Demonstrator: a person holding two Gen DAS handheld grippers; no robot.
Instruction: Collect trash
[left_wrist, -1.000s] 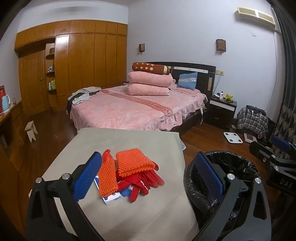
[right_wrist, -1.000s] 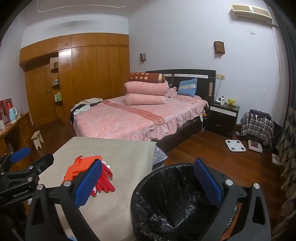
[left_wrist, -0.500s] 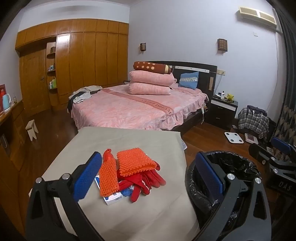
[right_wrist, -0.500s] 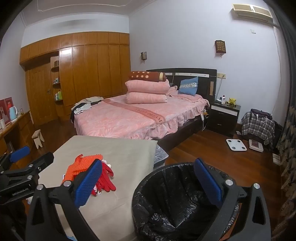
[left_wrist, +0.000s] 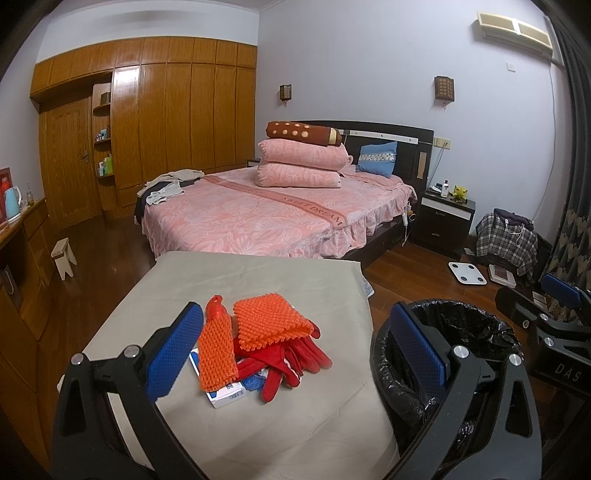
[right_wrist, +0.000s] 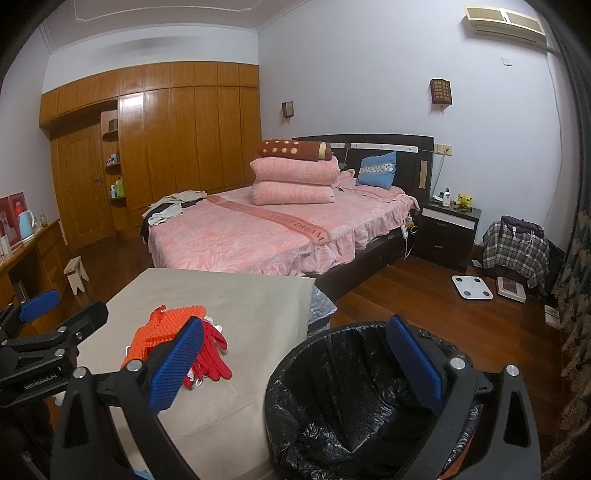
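The pink runner (left_wrist: 295, 201) that lies across the bed (left_wrist: 236, 229) carries the words "SWEET DREAM" in pale capitals; in the left wrist view they read along its lower right end, and in the right wrist view the same words show on the band (right_wrist: 301, 227). In the left wrist view the black body of the right hand-held gripper (left_wrist: 554, 332) bears the white letters "DAS". In the right wrist view the black body of the left hand-held gripper (right_wrist: 44, 332) bears small white lettering, upside down and too small to read surely. The white box (left_wrist: 227, 393) under the gloves on the bench has a barcode, its digits unreadable.
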